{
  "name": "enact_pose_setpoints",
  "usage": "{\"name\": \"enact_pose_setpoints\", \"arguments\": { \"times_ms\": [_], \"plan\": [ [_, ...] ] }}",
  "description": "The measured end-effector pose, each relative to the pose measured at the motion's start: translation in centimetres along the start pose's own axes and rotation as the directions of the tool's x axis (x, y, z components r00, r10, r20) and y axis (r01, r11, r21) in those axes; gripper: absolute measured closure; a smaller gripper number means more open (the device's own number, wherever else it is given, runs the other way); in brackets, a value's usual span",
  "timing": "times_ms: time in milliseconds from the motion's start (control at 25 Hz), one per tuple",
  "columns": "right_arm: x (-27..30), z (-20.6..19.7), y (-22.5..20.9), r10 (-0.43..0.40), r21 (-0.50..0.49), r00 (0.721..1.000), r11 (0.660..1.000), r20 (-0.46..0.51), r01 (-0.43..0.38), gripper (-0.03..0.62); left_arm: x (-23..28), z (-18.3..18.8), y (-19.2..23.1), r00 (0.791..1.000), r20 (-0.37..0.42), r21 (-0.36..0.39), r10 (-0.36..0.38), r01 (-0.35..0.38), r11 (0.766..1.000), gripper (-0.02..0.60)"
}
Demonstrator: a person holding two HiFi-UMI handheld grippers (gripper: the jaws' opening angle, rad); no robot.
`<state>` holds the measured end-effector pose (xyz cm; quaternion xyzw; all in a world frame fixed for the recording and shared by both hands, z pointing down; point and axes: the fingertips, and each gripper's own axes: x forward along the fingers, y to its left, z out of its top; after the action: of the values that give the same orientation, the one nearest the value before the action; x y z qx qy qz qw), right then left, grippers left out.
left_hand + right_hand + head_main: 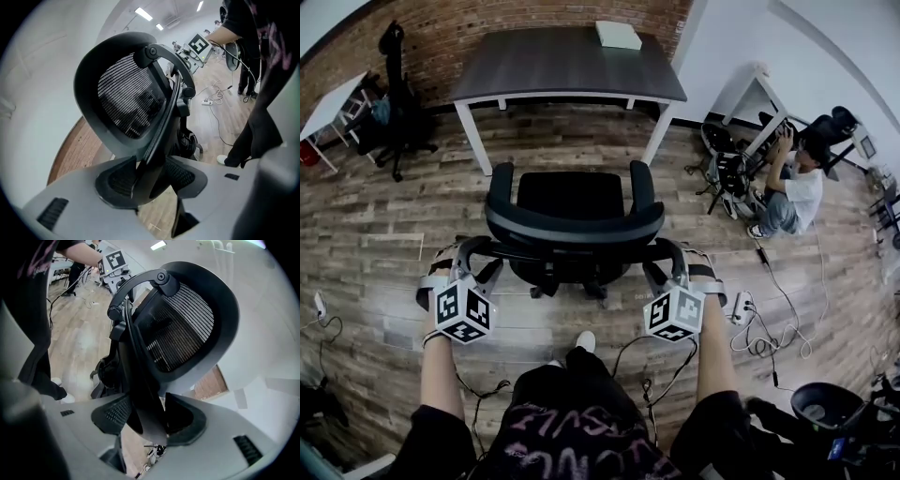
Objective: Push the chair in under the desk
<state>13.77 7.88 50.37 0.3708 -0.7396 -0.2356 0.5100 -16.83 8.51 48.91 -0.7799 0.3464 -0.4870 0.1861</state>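
Note:
A black mesh office chair [572, 202] stands on the wood floor, its seat facing the dark grey desk [553, 66] and still outside the desk's legs. My left gripper [478, 255] is shut on the left end of the chair's back frame [126, 93], which sits between the pads [117, 180]. On the right end of the back frame [183, 329], my right gripper [667, 255] is shut the same way. In each gripper view the frame edge fills the gap between the jaws of the left gripper [150, 176] and the right gripper [147, 416].
A white box [619, 35] lies on the desk's far right corner. A person [792, 187] sits on the floor at the right by equipment and a white desk [759, 89]. Another black chair [394, 94] stands at the left. Power strip and cables [741, 307] lie right of me.

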Motion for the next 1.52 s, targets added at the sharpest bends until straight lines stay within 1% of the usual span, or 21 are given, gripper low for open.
{"name": "enact_pose_setpoints", "arguments": {
  "times_ms": [160, 400, 600, 760, 840, 920, 1040, 1320, 1520],
  "plan": [
    [2.4, 0.1, -2.1, 0.001, -0.009, 1.0, 1.0, 0.022, -0.001, 0.367, 2.0, 0.3, 2.2, 1.0, -0.014, -0.009, 0.006, -0.006, 1.0, 0.376],
    [5.1, -0.1, -3.5, 0.004, -0.026, 0.999, 1.0, 0.045, -0.003, 0.367, 4.2, 0.3, 3.5, 0.999, -0.033, -0.024, 0.017, -0.018, 1.0, 0.374],
    [7.0, -0.7, -5.0, 0.001, -0.035, 0.999, 0.999, 0.041, 0.0, 0.367, 5.9, 0.8, 4.3, 1.0, -0.007, -0.041, 0.031, -0.031, 0.999, 0.374],
    [8.7, -1.4, -5.2, -0.013, -0.029, 0.999, 0.999, 0.038, 0.014, 0.367, 7.8, 0.5, 4.5, 0.999, 0.004, -0.038, 0.037, -0.036, 0.999, 0.374],
    [9.6, -1.6, -6.6, -0.011, -0.029, 0.999, 0.999, 0.042, 0.012, 0.367, 9.0, 1.1, 5.7, 0.999, -0.002, -0.04, 0.033, -0.033, 0.999, 0.374],
    [10.6, -1.7, -8.8, 0.002, -0.029, 0.999, 1.0, 0.043, -0.001, 0.367, 10.2, 2.2, 7.8, 1.0, -0.013, -0.045, 0.021, -0.022, 0.999, 0.375],
    [12.2, -1.7, -11.1, 0.012, -0.02, 0.999, 1.0, 0.044, -0.011, 0.367, 11.8, 3.0, 10.2, 1.0, 0.001, -0.046, 0.022, -0.022, 0.999, 0.375],
    [16.6, -1.5, -14.7, 0.006, -0.005, 0.999, 1.0, 0.038, -0.006, 0.365, 15.5, 3.4, 14.1, 0.999, 0.019, -0.05, 0.025, -0.024, 0.998, 0.376],
    [20.0, -0.6, -16.6, 0.006, 0.001, 1.0, 1.0, 0.028, -0.006, 0.365, 18.2, 2.6, 17.0, 1.0, 0.014, -0.043, 0.018, -0.017, 0.999, 0.376]
  ]
}}
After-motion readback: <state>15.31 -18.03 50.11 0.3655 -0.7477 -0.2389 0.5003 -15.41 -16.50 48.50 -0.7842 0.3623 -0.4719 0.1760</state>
